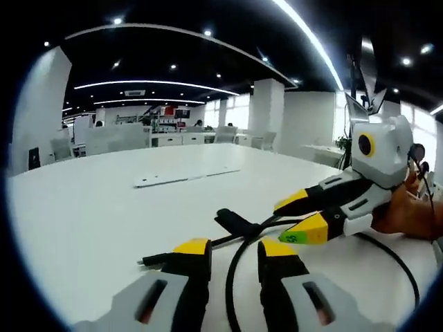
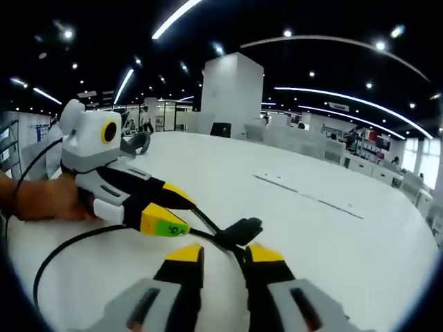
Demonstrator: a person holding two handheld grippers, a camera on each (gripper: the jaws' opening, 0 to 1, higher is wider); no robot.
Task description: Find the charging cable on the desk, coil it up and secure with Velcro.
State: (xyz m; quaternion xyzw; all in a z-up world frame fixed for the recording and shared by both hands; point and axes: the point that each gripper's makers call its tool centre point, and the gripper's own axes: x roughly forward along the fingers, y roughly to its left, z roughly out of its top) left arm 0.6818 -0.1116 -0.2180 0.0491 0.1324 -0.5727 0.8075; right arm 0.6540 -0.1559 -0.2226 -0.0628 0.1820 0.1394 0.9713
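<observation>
A thin black charging cable (image 1: 230, 283) lies on the white desk (image 1: 90, 214); it passes between the jaws of my left gripper (image 1: 234, 249), which stands open. Its plug end (image 1: 149, 261) rests just left of those jaws, and a black Velcro strap (image 1: 232, 220) sits on the cable just beyond them. My right gripper (image 1: 291, 220) comes in from the right, held by a hand (image 1: 408, 211), with the cable running in between its open jaws. In the right gripper view, the right gripper (image 2: 223, 252) points at the strap (image 2: 242, 228). There the left gripper (image 2: 183, 214) faces it, and the cable (image 2: 76, 238) loops left.
A flat white strip (image 1: 187, 176) lies further back on the desk (image 2: 332, 242), visible as a thin line (image 2: 304, 194) in the right gripper view. Beyond the desk are office desks, chairs and a white column (image 2: 232, 97). The cable loops round near the desk's right edge (image 1: 405, 266).
</observation>
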